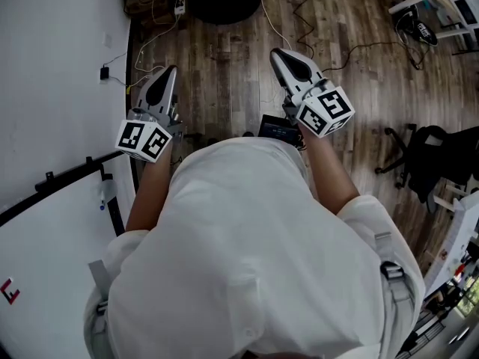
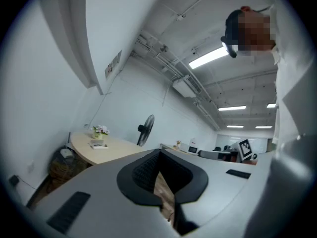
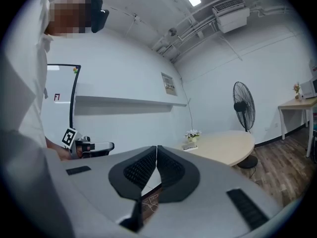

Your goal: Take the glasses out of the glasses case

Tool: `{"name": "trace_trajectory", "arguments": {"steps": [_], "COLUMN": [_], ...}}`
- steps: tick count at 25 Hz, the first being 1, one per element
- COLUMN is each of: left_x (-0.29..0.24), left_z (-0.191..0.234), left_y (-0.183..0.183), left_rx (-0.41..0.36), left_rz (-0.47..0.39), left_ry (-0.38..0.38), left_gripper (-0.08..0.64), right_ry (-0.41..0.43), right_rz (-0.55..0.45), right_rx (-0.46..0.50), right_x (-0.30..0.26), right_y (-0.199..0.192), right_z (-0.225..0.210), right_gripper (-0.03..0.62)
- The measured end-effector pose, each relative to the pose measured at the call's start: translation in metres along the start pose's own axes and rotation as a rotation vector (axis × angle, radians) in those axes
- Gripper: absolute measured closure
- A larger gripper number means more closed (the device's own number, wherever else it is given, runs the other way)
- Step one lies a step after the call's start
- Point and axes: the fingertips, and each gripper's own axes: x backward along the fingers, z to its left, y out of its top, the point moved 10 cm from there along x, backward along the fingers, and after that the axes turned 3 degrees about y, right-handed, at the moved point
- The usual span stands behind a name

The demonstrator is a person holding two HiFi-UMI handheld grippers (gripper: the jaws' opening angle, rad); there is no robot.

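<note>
Nearest, in the head view: my white shirt (image 1: 254, 253) fills the lower frame, with both forearms reaching out from it over the wooden floor (image 1: 224, 66).

My left claw (image 1: 166, 77) is held level beside the white wall (image 1: 60, 51), its marker cube (image 1: 144, 139) at my wrist. In the left gripper view its black ribbed pads (image 2: 143, 170) meet at the tips; the jaws are closed with nothing between them.

My right claw (image 1: 278, 55) is also held level, well apart from the left, with its marker cube (image 1: 325, 112) nearest my hand. In the right gripper view its pads (image 3: 141, 167) press together tip to tip, closed on nothing. That same view shows the left claw off to one side.

Middle distance: a whiteboard (image 1: 45, 230) leans by the wall at my left. Loose cables (image 1: 299, 21) trail across the floor, and a black office chair (image 1: 426, 155) stands at my right.

Far: a pale round table (image 3: 223, 148) stands ahead of both claws, with a standing fan (image 3: 242, 105) just beside it. On the table sit a small pot of flowers (image 3: 192, 134) and, just beside it, a small flat object (image 3: 188, 146). It is too small to tell whether that object is the glasses case.
</note>
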Motion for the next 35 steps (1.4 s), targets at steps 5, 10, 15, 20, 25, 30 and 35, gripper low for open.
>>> {"name": "trace_trajectory", "arguments": {"steps": [5, 10, 15, 20, 25, 30, 35], "left_x": [-0.005, -0.011, -0.008, -0.008, -0.048, -0.095, -0.132], "left_z": [-0.023, -0.04, -0.041, -0.008, 0.036, 0.086, 0.135], "left_y": [-0.014, -0.023, -0.021, -0.027, -0.021, 0.001, 0.016], "left_rx": [0.053, 0.016, 0.003, 0.215, 0.196, 0.147, 0.113], "left_rz": [0.019, 0.056, 0.11, 0.097, 0.075, 0.029, 0.043], "left_ry": [-0.068, -0.02, -0.024, -0.021, -0.012, -0.017, -0.043], "left_gripper": [0.548, 0.548, 0.548, 0.548, 0.548, 0.548, 0.548], "right_ry": [0.031, 0.074, 0.073, 0.062, 0.027, -0.014, -0.016], "right_rz": [0.012, 0.002, -0.004, 0.024, 0.03, 0.056, -0.034], "right_rx": [-0.008, -0.038, -0.13, -0.156, -0.152, -0.103, -0.08], "right_x": [0.017, 0.035, 0.038, 0.009, -0.022, -0.065, -0.123], "right_y": [-0.004, -0.012, -0.028, -0.044, -0.031, -0.006, 0.037], "right_z": [-0.017, -0.036, -0.046, -0.048, -0.065, -0.108, -0.143], "right_gripper": [0.568, 0.568, 0.568, 0.568, 0.568, 0.568, 0.566]}}
